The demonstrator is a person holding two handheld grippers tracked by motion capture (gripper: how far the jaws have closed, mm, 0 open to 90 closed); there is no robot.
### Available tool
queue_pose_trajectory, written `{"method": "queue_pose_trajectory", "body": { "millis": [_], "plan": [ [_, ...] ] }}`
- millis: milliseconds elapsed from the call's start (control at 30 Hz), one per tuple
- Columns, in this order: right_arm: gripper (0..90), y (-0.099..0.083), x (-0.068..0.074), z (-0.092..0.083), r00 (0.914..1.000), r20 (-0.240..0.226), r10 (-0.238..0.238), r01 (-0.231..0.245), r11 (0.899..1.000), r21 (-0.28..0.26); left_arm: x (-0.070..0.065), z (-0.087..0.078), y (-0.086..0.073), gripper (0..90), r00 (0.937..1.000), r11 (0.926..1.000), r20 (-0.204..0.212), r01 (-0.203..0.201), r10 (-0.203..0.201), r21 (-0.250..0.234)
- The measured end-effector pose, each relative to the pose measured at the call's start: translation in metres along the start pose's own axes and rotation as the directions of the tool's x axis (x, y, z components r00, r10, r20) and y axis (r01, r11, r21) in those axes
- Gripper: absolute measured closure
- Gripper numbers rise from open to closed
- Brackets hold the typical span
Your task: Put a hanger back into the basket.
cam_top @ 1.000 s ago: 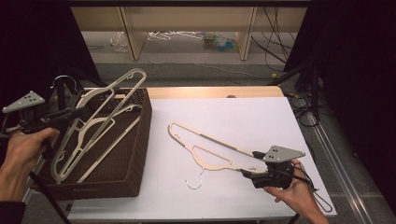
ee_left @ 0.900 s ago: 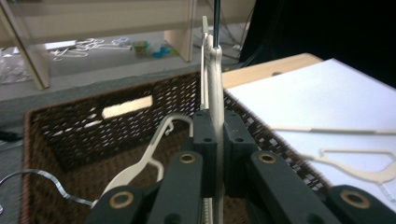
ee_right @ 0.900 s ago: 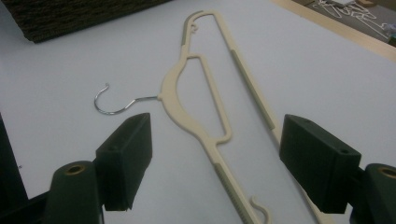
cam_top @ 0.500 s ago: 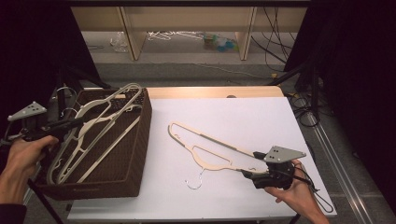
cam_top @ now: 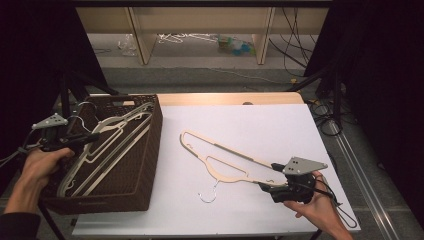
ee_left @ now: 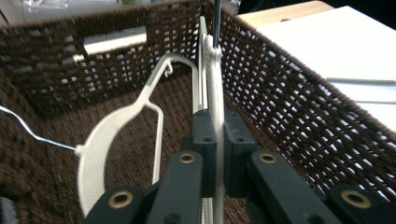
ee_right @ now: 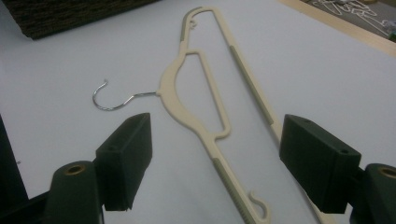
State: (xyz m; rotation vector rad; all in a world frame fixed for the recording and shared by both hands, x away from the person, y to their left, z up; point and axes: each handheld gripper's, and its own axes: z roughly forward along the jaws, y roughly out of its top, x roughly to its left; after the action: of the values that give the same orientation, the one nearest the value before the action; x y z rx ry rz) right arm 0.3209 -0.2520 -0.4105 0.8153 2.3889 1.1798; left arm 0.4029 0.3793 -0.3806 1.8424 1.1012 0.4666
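Left gripper (ee_left: 215,140): jaws clamped on the edge of a cream hanger (ee_left: 212,88), pads tight on both sides of the plastic. That gripped hanger runs up along the right wall of the brown woven basket (ee_left: 299,93), inside it. A second cream hanger (ee_left: 100,140) lies on the basket floor to its left, wire hook toward the left wall. In the high view the left gripper (cam_top: 75,141) sits over the basket's left side; the basket (cam_top: 150,165) stands at the bench's left edge, hangers (cam_top: 107,145) stacked slanted in it.

Right gripper (ee_right: 215,168): jaws spread wide, nothing between the pads. It hovers over the near end of the loose hanger (ee_right: 187,100), not touching. In the high view the right gripper (cam_top: 267,189) is near the front right corner of the white bench (cam_top: 280,125); the loose hanger (cam_top: 225,160) lies flat mid-bench, diagonal, wire hook toward the front edge.
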Motion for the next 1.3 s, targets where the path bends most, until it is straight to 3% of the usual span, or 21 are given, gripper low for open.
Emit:
{"method": "queue_pose_trajectory", "body": {
  "millis": [67, 233, 333, 367, 400, 467, 533, 567, 633, 667, 700, 833, 867, 933, 1100, 1300],
  "plan": [
    [26.7, 0.000, 0.000, 0.000, 0.9999, -0.003, 0.015, -0.015, 1.000, 0.006, 0.000, 0.005, -0.004, 85.6, 0.9990, 0.9987, -0.014, 0.044, -0.043, 0.027],
    [26.7, -0.001, 0.000, 0.000, 1.0000, -0.004, 0.009, -0.009, 1.000, 0.004, 0.005, 0.013, -0.011, 84.8, 0.9948, 0.9952, -0.057, 0.087, -0.085, 0.044],
    [26.7, -0.002, 0.000, 0.001, 1.0000, -0.002, 0.006, -0.006, 1.000, 0.005, 0.008, 0.016, -0.017, 82.1, 0.9889, 0.9917, -0.122, 0.096, -0.085, 0.086],
    [26.7, -0.002, 0.000, 0.001, 1.0000, -0.004, 0.008, -0.008, 1.000, 0.009, 0.013, 0.016, -0.018, 79.9, 0.9905, 0.9958, -0.126, 0.064, -0.055, 0.066],
    [26.7, -0.002, 0.000, 0.001, 1.0000, -0.002, 0.007, -0.007, 1.000, 0.008, 0.015, 0.016, -0.018, 77.4, 0.9902, 0.9968, -0.128, 0.064, -0.057, 0.049],
    [26.7, -0.002, 0.000, 0.002, 1.0000, -0.001, 0.007, -0.007, 1.000, 0.008, 0.020, 0.013, -0.019, 75.2, 0.9905, 0.9980, -0.137, 0.018, -0.009, 0.061],
    [26.7, -0.002, 0.000, 0.002, 1.0000, -0.005, 0.008, -0.008, 1.000, 0.008, 0.019, 0.010, -0.020, 72.4, 0.9855, 0.9967, -0.165, 0.052, -0.041, 0.062],
    [26.7, -0.002, 0.000, 0.002, 1.0000, -0.002, 0.005, -0.005, 1.000, 0.005, 0.020, 0.008, -0.020, 68.3, 0.9807, 0.9969, -0.192, 0.049, -0.036, 0.062],
    [26.7, -0.002, -0.001, 0.002, 0.9999, -0.003, 0.011, -0.011, 1.000, 0.006, 0.014, 0.005, -0.021, 58.8, 0.9584, 0.9925, -0.271, 0.109, -0.091, 0.055],
    [26.7, -0.003, -0.001, 0.003, 0.9999, -0.005, 0.010, -0.010, 1.000, 0.010, 0.013, 0.004, -0.021, 54.8, 0.9588, 0.9931, -0.274, 0.096, -0.075, 0.066],
    [26.7, -0.003, -0.001, 0.003, 0.9999, -0.006, 0.014, -0.014, 1.000, 0.013, 0.011, 0.004, -0.021, 52.5, 0.9580, 0.9925, -0.273, 0.107, -0.087, 0.059],
    [26.7, -0.003, -0.001, 0.004, 0.9999, -0.009, 0.011, -0.011, 1.000, 0.017, -0.002, 0.004, -0.020, 48.3, 0.9615, 0.9945, -0.261, 0.098, -0.084, 0.039],
    [26.7, -0.003, -0.001, 0.003, 0.9999, -0.009, 0.010, -0.010, 1.000, 0.017, -0.007, 0.005, -0.019, 48.2, 0.9668, 0.9966, -0.246, 0.079, -0.070, 0.026],
    [26.7, -0.003, 0.000, 0.004, 1.0000, -0.007, 0.007, -0.007, 1.000, 0.017, -0.019, 0.006, -0.018, 46.5, 0.9716, 0.9969, -0.225, 0.078, -0.074, 0.008],
    [26.7, -0.004, 0.000, 0.004, 0.9998, -0.008, 0.017, -0.016, 1.000, 0.021, -0.045, 0.007, -0.011, 43.3, 0.9860, 0.9987, -0.162, 0.036, -0.041, -0.036],
    [26.7, -0.004, 0.000, 0.004, 0.9999, -0.007, 0.014, -0.014, 1.000, 0.020, -0.076, 0.007, -0.001, 39.6, 0.9965, 0.9961, -0.083, -0.007, 0.000, -0.088]
  ]
}}
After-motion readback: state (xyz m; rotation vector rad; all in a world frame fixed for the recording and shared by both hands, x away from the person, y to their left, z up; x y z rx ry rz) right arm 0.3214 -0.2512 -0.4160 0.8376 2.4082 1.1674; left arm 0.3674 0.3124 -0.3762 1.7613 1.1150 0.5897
